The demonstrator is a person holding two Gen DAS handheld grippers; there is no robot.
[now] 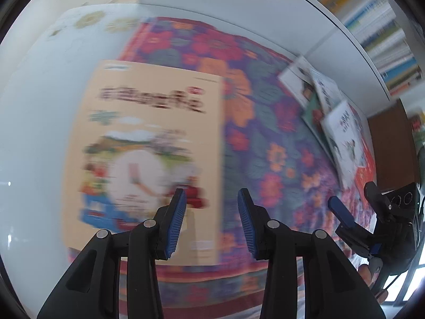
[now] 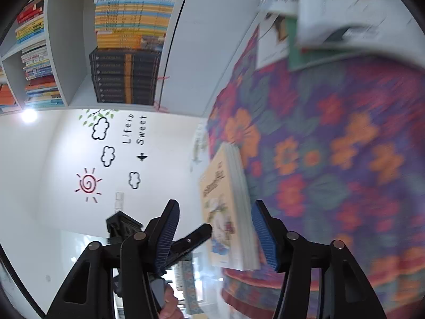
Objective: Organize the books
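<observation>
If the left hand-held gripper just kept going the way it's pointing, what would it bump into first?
Probably the beige picture book lying on the flowered cloth. The left hand-held gripper points down at the book's right edge, so it might land on the cloth beside it instead; blur hides the depth.

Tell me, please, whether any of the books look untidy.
Yes: the pile of books by the white wall lies fanned and skewed, covers overlapping at different angles, while the beige book lies flat alone on the floral cloth.

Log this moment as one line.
left gripper: open, empty | right gripper: open | beige book: flat on floral cloth | other books: piled
</observation>
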